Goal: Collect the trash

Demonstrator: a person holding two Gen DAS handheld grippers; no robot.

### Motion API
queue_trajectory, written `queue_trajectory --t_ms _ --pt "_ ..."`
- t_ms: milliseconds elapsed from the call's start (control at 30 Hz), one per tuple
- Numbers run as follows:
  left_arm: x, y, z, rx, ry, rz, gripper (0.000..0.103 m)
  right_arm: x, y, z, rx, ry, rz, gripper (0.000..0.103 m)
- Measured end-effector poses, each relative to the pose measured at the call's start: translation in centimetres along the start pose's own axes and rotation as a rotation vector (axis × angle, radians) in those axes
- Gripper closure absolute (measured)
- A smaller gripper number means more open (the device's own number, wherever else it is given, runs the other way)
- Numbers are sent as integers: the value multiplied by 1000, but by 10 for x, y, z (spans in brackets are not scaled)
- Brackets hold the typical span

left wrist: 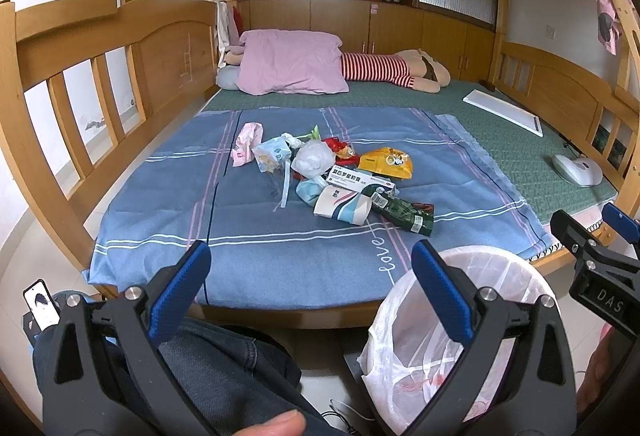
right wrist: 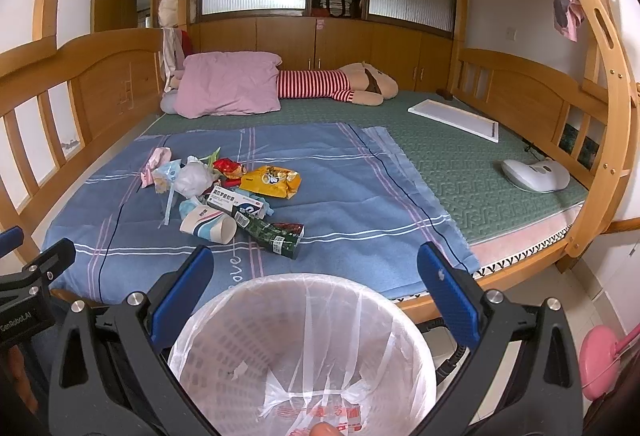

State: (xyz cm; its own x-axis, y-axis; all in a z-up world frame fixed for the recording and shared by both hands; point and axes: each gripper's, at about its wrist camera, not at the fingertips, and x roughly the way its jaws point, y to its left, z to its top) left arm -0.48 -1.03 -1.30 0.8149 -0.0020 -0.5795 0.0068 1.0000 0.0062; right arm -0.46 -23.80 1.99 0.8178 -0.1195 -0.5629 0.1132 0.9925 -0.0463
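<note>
A heap of trash (left wrist: 328,172) (right wrist: 224,192) lies on the blue blanket (left wrist: 248,236) (right wrist: 320,176): a paper cup (left wrist: 344,207) (right wrist: 208,226), a medicine box (left wrist: 360,180) (right wrist: 236,202), a yellow snack bag (left wrist: 386,162) (right wrist: 272,180), a green wrapper (left wrist: 404,212) (right wrist: 272,236), a pink wrapper (left wrist: 246,144) and a crumpled white bag (left wrist: 314,158). A white bin lined with a clear bag (left wrist: 460,336) (right wrist: 304,348) stands on the floor at the bed's foot. My left gripper (left wrist: 310,284) is open, short of the bed. My right gripper (right wrist: 316,288) is open above the bin.
The wooden bunk frame (left wrist: 80,76) rails both sides. At the far end lie a pink pillow (left wrist: 292,60) and a striped plush toy (left wrist: 400,70). A white board (left wrist: 504,112) and a white device (left wrist: 578,168) rest on the green mat. A phone (left wrist: 40,304) sits by a person's leg (left wrist: 224,364).
</note>
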Motion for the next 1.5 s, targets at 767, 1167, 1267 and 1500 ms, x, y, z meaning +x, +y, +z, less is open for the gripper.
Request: queue_trajectory --t_ms 767,1167,1267,1500 --pt "0 -4 14 11 -14 4 3 -5 -17 -2 20 -29 10 3" --pt "110 42 57 49 128 -69 26 65 -5 28 -44 90 54 3" --pt "155 69 68 31 192 -55 44 112 6 36 -46 171 122 6" --pt "254 128 90 -68 267 -102 15 237 57 47 -111 432 145 20"
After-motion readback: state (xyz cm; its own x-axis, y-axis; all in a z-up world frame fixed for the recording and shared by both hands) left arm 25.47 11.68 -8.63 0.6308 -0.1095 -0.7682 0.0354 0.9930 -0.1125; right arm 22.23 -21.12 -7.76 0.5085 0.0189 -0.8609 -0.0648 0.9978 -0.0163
